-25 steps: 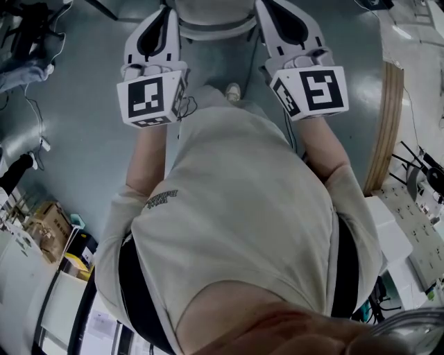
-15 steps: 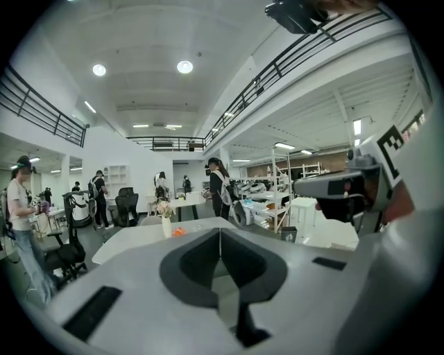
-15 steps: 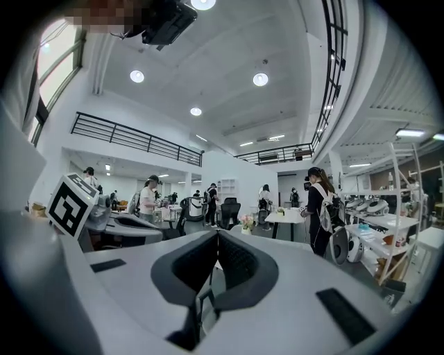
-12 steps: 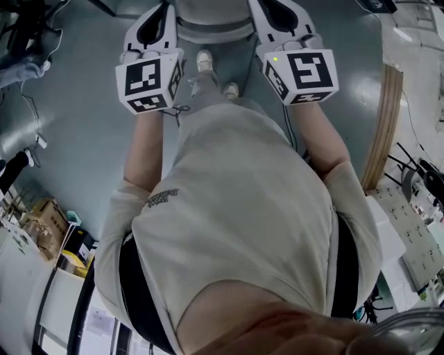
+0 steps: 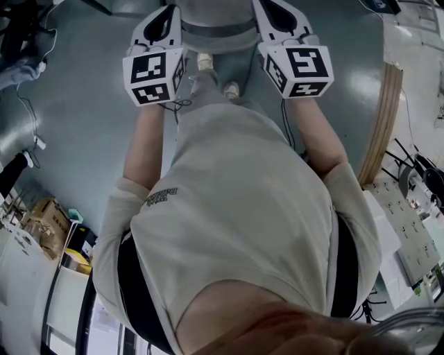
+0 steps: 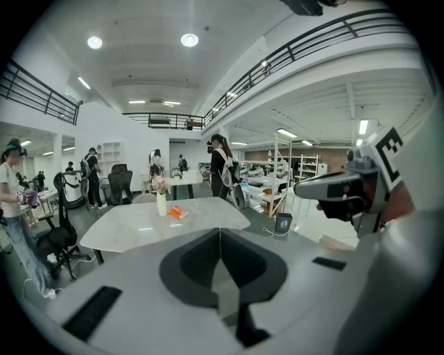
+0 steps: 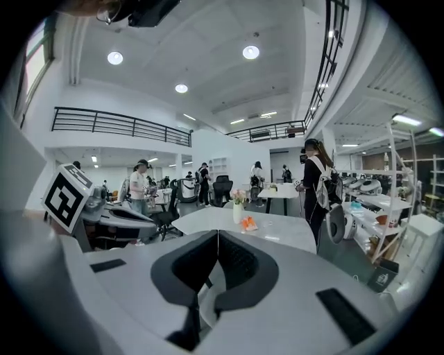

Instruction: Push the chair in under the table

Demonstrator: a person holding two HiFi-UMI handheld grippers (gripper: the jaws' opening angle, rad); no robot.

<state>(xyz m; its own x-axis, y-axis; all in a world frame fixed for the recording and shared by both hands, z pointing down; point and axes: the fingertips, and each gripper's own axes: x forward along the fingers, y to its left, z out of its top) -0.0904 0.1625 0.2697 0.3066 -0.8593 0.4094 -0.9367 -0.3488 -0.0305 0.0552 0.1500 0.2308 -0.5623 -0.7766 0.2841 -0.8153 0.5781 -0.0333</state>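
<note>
Chair shows only as a pale curved part at the top edge of the head view, straight ahead of the person and above their shoes on the grey floor. It lies between the two tools, whose white bodies flank it on either side. Whether either tool touches it I cannot tell. The left tool has its jaws pressed together with nothing pinched between them, and the right tool is the same, its jaws meeting in a thin line. Both tools point over the white bench, which lies ahead of their tips and well apart from them. On the bench stand a white vase of flowers and, just beside it, a small orange item. Beyond the bench several people stand about in a large hall.
</note>
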